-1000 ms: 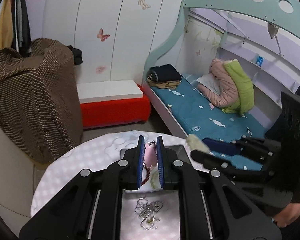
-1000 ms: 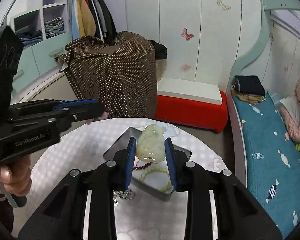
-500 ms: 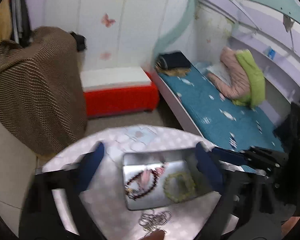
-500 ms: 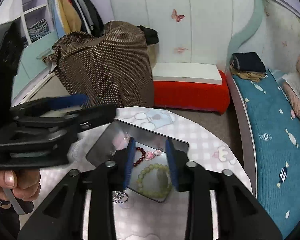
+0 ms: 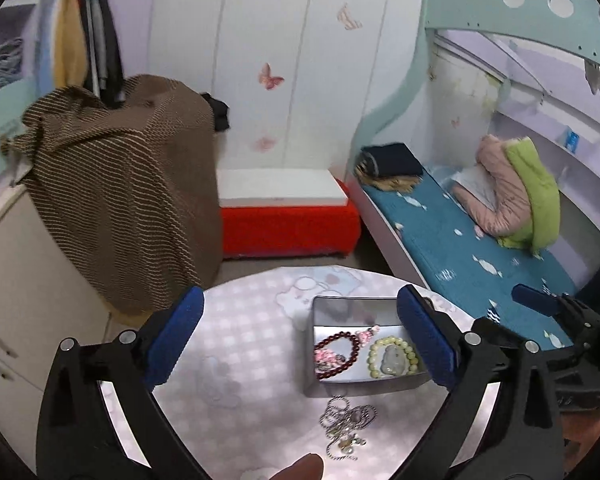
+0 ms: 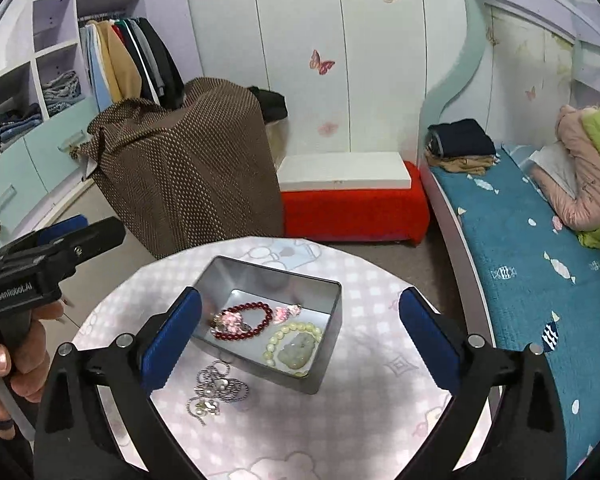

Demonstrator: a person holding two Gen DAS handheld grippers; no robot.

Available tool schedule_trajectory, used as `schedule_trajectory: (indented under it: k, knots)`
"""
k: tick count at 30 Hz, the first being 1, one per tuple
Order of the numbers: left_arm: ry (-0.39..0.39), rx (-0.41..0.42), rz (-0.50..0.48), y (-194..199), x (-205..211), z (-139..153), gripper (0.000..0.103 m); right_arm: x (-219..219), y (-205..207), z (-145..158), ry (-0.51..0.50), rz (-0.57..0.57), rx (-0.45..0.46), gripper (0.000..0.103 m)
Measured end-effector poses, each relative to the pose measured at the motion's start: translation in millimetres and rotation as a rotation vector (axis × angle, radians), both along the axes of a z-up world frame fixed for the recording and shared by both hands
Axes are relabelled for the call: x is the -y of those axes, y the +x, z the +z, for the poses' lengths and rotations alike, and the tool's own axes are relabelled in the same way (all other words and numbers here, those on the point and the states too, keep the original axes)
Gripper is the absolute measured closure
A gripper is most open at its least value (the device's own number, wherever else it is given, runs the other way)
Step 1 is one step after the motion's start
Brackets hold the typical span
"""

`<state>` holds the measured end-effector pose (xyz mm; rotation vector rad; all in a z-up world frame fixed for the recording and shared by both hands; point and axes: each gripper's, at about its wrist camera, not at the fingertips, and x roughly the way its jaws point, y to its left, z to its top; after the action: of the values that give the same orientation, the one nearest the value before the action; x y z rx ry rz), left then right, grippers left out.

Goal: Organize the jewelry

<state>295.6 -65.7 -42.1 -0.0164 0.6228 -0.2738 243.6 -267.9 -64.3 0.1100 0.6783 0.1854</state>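
Observation:
A grey metal tin stands on the round table. In it lie a dark red bead bracelet with a pink charm and a pale green bead bracelet with a jade pendant. A silver chain necklace lies on the table just in front of the tin. My left gripper is open and empty above the table. My right gripper is open and empty above the tin.
The round table has a pink checked cloth. Behind it are a red bench, a brown covered chair and a bed on the right. The left gripper shows at the left edge of the right wrist view.
Both grippers opened and pulled back. The pink charm bracelet left my left gripper and the jade pendant bracelet left my right gripper; both now lie in the tin.

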Motion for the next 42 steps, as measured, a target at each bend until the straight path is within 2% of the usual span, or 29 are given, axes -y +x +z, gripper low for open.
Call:
schedule_trajectory:
  k: [9, 13, 21, 30, 42]
  knots:
    - [0.045, 0.109, 0.083, -52.1, -17.7, 29.5, 0.005, -9.6, -35.6, 34.3, 0.001, -0.022, 0.097, 0.008]
    - [0.039, 0.135, 0.103, -73.0, -26.1, 37.0, 0.005, -15.4, -54.2, 47.6, -0.010, -0.035, 0.141, 0.008]
    - [0.044, 0.170, 0.138, -113.3, -43.0, 45.1, 0.005, -22.7, -89.1, 55.8, -0.028, -0.055, 0.191, 0.008]
    - [0.050, 0.173, 0.170, -145.9, -53.7, 39.2, 0.005, -29.6, -116.5, 58.0, -0.044, -0.072, 0.217, 0.008]
    - [0.053, 0.150, 0.186, -158.7, -58.1, 21.9, 0.005, -33.9, -125.7, 50.4, -0.051, -0.063, 0.210, 0.008]
